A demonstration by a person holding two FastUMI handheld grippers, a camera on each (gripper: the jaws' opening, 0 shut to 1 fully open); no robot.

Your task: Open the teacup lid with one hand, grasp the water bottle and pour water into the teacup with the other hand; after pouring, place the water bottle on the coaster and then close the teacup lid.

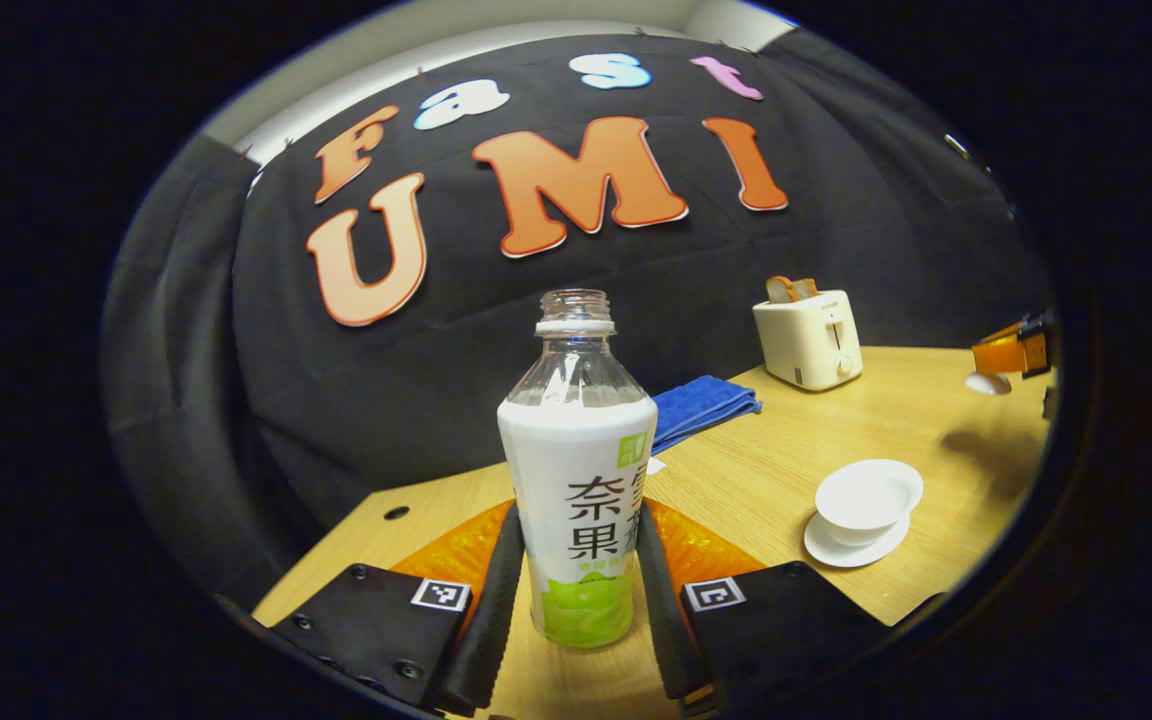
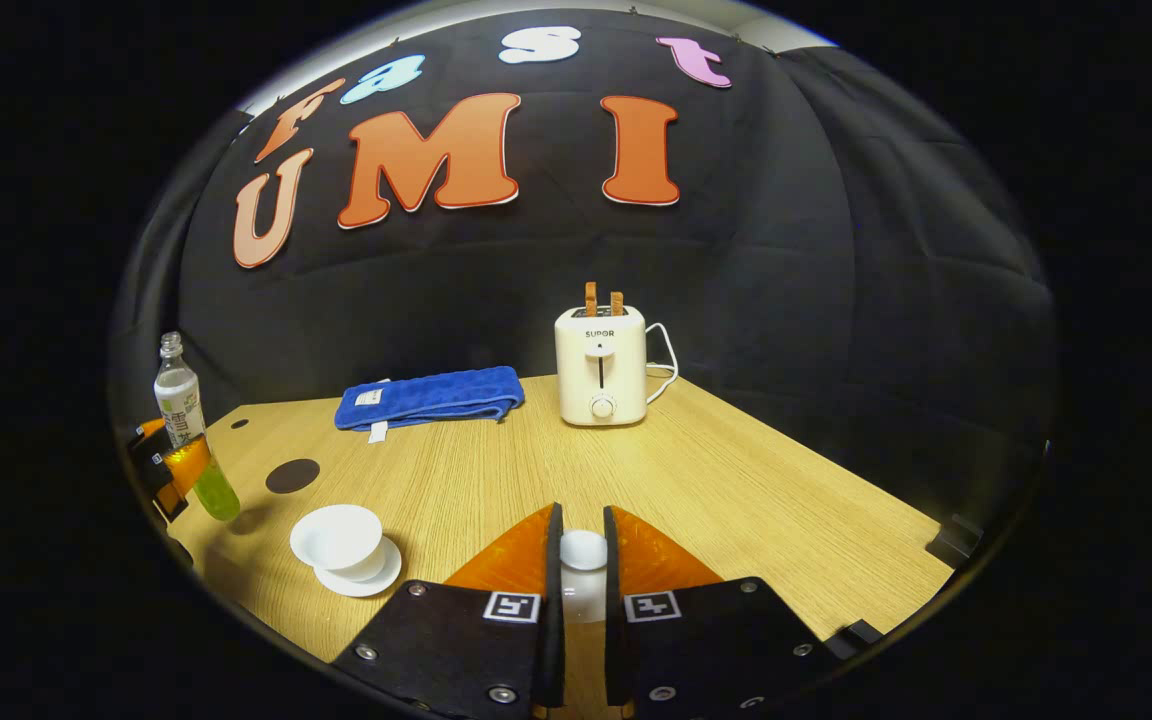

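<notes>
Now: left claw (image 1: 576,590) clamps water bottle (image 1: 576,470) at label height, frame centre, cap off, bottle upright, presumably ready to pour; contents can't tell. Right claw (image 2: 582,570) pinches white lid (image 2: 583,551), bottom centre, held clear of teacup (image 2: 337,538). Teacup open on saucer (image 2: 376,578), lower left of bench (image 2: 736,480), looks empty. Dark coaster (image 2: 293,475) beyond.

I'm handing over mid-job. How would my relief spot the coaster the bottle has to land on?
Start at the blue towel along the back of the wooden table, then come forward toward the table's left edge. The coaster is the flat dark disc lying between the towel and the white teacup. Nothing stands on it, and it is larger than the small dark hole near it.
</notes>
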